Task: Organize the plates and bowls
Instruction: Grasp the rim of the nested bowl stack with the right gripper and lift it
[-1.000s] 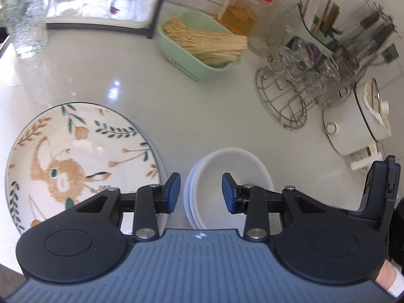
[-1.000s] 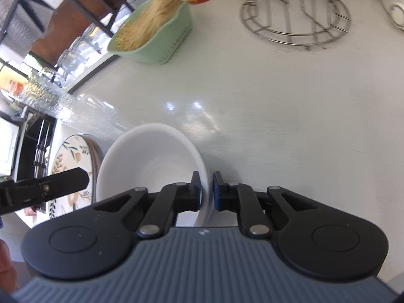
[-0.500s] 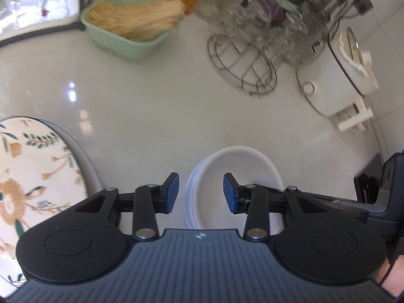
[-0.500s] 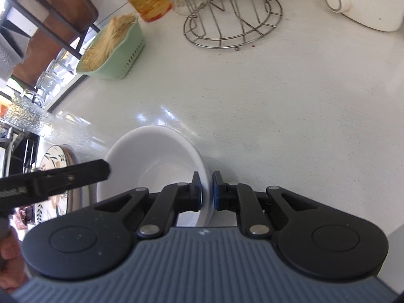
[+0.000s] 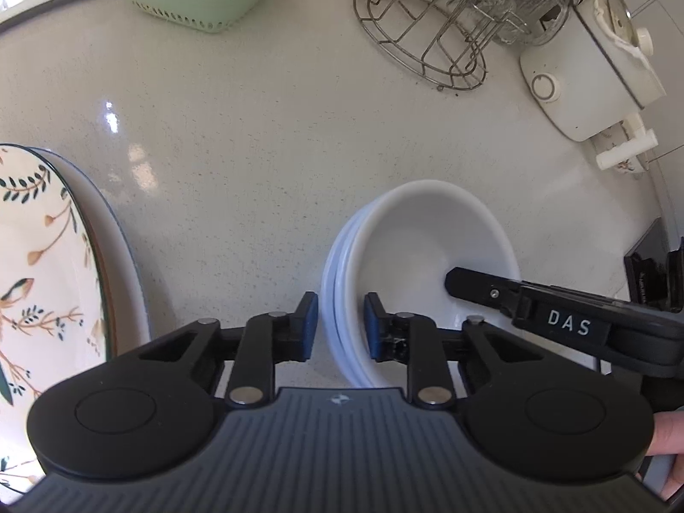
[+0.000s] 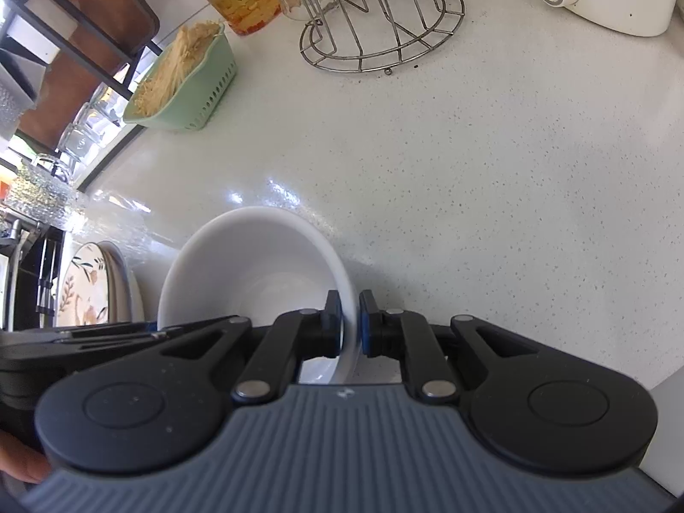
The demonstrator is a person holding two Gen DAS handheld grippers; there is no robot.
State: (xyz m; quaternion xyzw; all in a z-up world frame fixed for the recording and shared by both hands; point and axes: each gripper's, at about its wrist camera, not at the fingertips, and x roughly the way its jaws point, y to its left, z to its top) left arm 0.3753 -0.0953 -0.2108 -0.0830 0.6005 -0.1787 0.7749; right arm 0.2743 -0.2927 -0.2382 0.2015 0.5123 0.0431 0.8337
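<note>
left gripper (image 5: 340,324) lowered, jaws closing around stacked white bowls (image 5: 417,269) rim

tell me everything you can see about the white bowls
The white bowls are plain, glossy and ceramic-looking, nested in a stack of about three on the pale speckled counter, right of the painted plates. The right gripper is shut on the rim on one side; the left gripper straddles the opposite rims, its jaws closing.

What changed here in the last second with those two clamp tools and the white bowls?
The left gripper came down over the near rim of the white bowls; its jaws are closing around that rim. The right gripper stayed clamped on the opposite rim. The patterned plates and green basket stayed put.
</note>
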